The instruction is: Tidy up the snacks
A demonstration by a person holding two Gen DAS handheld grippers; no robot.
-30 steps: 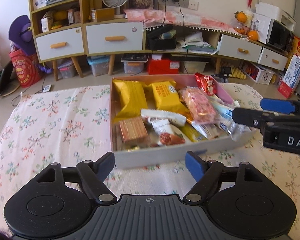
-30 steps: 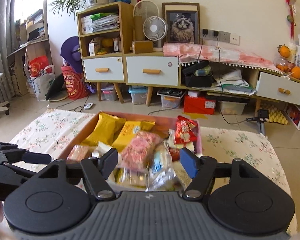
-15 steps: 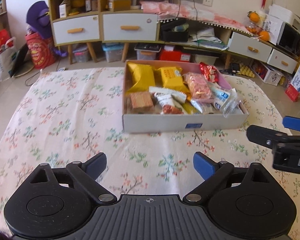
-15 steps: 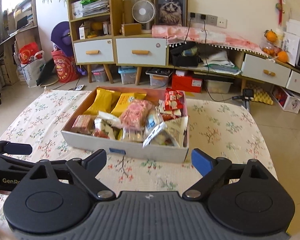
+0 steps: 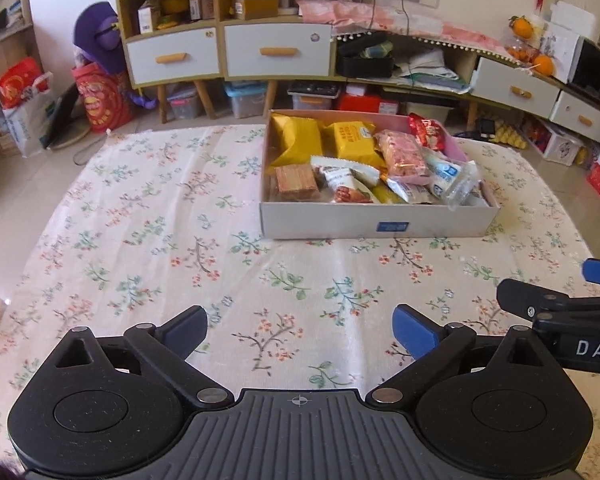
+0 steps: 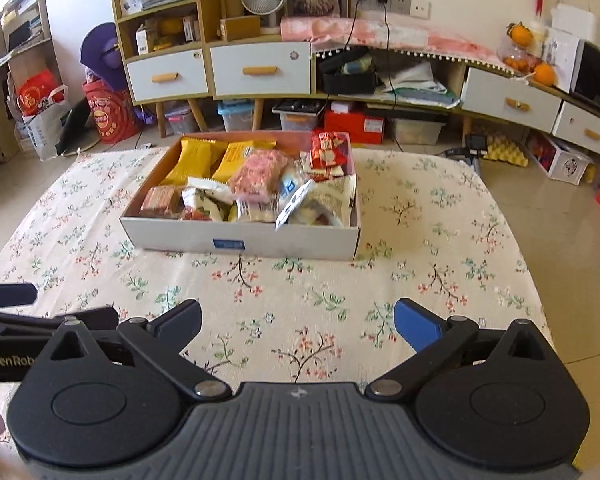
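Print on the snack packets inside the box is too small to read. Lower packets lie partly buried under others. The right gripper is cut off by the left view's right edge.

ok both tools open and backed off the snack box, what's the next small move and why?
Probably none beyond parking. The left tool and right tool hang open and empty over the floral tablecloth, short of the snack box. Every packet in view, like the red packet leaning at the far right corner, lies inside the box, none loose on the cloth.
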